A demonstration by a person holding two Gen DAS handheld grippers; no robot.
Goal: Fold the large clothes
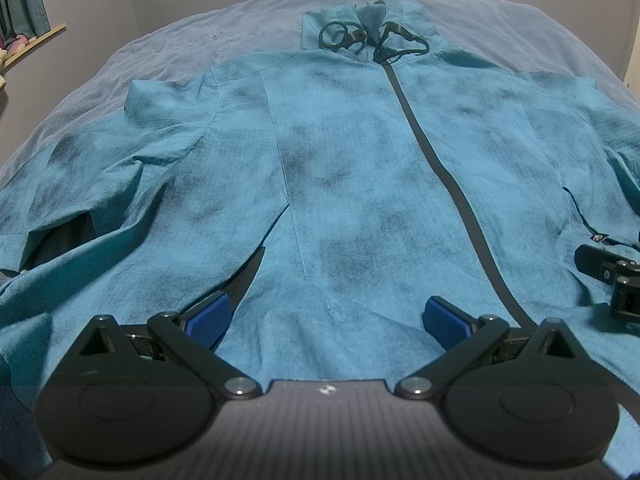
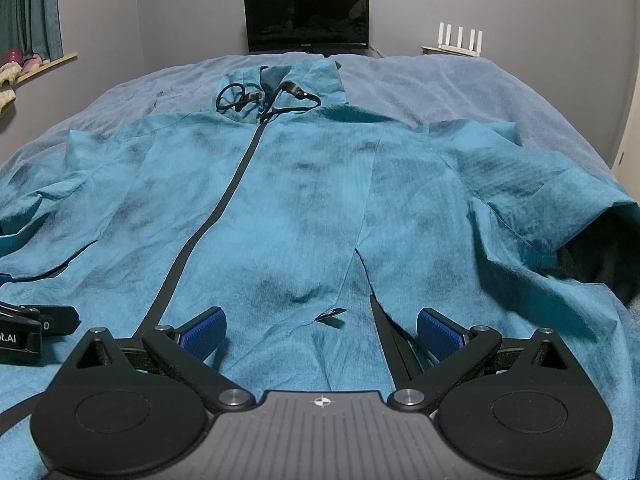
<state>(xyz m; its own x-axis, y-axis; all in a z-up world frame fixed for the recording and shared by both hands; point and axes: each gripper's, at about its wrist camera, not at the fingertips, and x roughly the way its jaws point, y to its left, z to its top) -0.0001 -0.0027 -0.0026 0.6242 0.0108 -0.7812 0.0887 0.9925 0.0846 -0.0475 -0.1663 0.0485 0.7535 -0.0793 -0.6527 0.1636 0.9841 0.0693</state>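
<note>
A large teal zip-up jacket [image 1: 340, 152] lies spread front-up on the bed, its hood with black drawcords [image 1: 372, 40] at the far end. It also fills the right wrist view [image 2: 304, 200]. My left gripper [image 1: 326, 320] is open, low over the jacket's hem, left of the dark zipper [image 1: 448, 176]. My right gripper [image 2: 322, 330] is open over the hem, right of the zipper [image 2: 216, 220]. Each gripper shows at the edge of the other's view: the right one [image 1: 612, 276] and the left one [image 2: 36, 328]. Neither holds any cloth.
The bed has a grey-blue cover [image 2: 460, 88]. A dark monitor [image 2: 307, 16] and a white router [image 2: 460, 38] stand at the far wall. A window ledge with curtain [image 2: 36, 32] is at the left. Both sleeves [image 2: 552, 196] lie bunched outward.
</note>
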